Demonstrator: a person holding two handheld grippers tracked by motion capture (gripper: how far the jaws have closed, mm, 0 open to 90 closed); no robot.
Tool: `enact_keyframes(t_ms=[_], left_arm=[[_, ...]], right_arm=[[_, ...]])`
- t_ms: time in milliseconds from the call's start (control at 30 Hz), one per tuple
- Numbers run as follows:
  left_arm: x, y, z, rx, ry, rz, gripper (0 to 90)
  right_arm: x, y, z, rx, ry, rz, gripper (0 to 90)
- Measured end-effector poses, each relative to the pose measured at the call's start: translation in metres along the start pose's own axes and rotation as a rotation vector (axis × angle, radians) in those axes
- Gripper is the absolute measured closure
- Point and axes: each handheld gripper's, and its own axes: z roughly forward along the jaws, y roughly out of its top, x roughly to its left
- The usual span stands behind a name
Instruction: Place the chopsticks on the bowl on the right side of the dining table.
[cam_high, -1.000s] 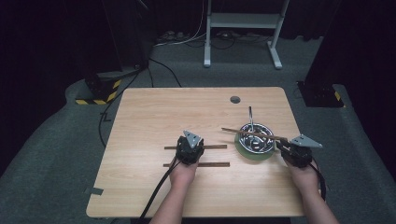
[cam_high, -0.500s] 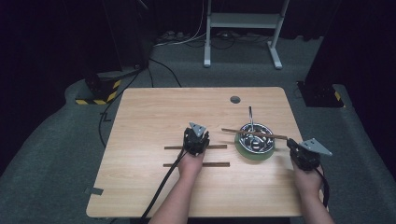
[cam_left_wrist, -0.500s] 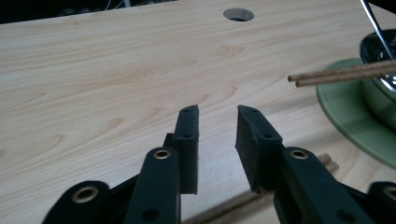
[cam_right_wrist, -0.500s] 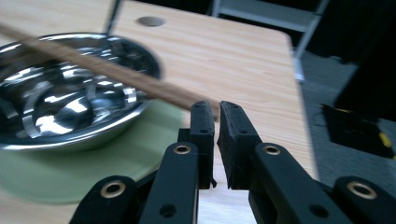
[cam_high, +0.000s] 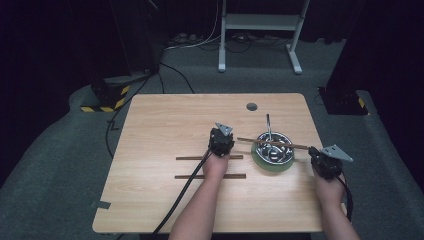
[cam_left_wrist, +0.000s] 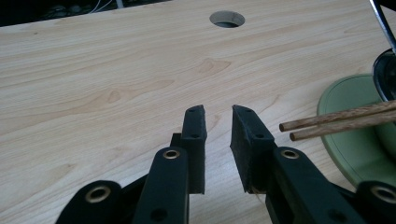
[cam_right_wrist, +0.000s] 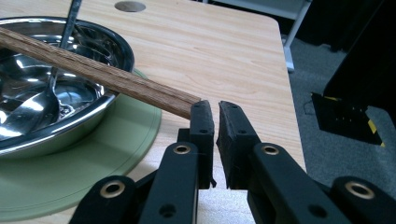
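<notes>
The right gripper (cam_right_wrist: 212, 108) has its fingers (cam_right_wrist: 201, 122) drawn nearly together with only a thin slit between them and nothing in it; the end of a pair of wooden chopsticks (cam_right_wrist: 98, 74) lies against the outer side of the left finger, just at its tip, not between the two. From there the chopsticks run away across the rim of a steel bowl (cam_right_wrist: 56, 100) that stands on a green mat (cam_right_wrist: 98, 172), with a metal utensil (cam_right_wrist: 63, 44) leaning inside the bowl. The left gripper (cam_left_wrist: 218, 109) hovers low over the bare table (cam_left_wrist: 107, 74) with its fingers (cam_left_wrist: 195, 126) apart and empty; the far ends of the chopsticks (cam_left_wrist: 336, 122) lie just to the right of its fingertips, clear of them, above the mat's edge. From the high view, two more chopsticks (cam_high: 210, 176) lie flat on the table under the hand that carries the left gripper, behind its fingers.
</notes>
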Motion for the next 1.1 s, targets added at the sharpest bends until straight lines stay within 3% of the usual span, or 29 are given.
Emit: enact_keyframes(t_ms=[200, 600, 1100], left_arm=[[-0.006, 0.002, 0.008, 0.016, -0.022, 0.004, 74.6], [-0.011, 0.0, 0.003, 0.024, -0.02, 0.03, 74.9], [-0.012, -0.004, -0.002, 0.023, -0.023, 0.032, 76.1]], right_arm=[[-0.003, 0.0, 0.001, 0.003, -0.004, 0.012, 82.6], [-0.002, 0.0, 0.002, -0.005, -0.001, 0.008, 80.2], [-0.002, 0.0, 0.006, -0.02, -0.003, -0.003, 79.8]])
